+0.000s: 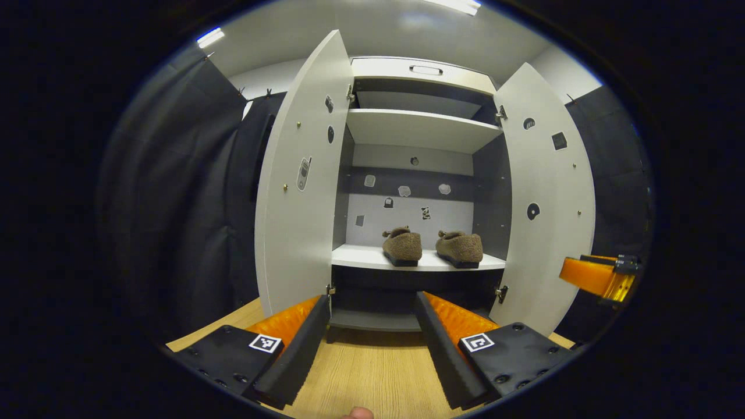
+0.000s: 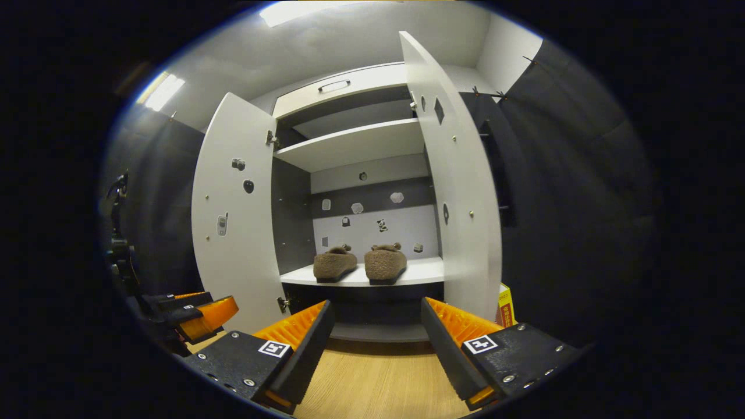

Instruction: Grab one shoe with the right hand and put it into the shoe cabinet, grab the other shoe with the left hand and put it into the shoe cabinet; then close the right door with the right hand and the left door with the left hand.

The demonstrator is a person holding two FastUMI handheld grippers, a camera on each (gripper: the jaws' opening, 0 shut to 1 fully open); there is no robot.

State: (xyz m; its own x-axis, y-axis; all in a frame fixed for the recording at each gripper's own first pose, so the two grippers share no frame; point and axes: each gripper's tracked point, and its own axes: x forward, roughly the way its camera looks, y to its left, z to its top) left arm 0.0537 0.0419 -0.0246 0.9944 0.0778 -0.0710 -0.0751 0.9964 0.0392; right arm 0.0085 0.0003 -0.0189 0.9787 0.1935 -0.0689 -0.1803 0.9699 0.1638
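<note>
Left gripper view: we see the left door (image 1: pixel 300 192) swung open, our left gripper (image 1: pixel 372 326) spread wide and empty, two shoes (image 1: pixel 402 246) (image 1: pixel 460 248) side by side on the cabinet shelf (image 1: pixel 361 256), the right door (image 1: pixel 544 203) open, and the right gripper (image 2: pixel 377 331) wide, empty.

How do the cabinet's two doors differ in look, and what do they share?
1. The left door carries a tall, narrow sticker at mid height; the right door carries a dark square sticker near its top.
2. In the left gripper view the left door shows as a narrow slab seen nearly edge-on, while the right door shows more of its face.

Shared: both are white and stand open, with both shoes already on the shelf.
</note>
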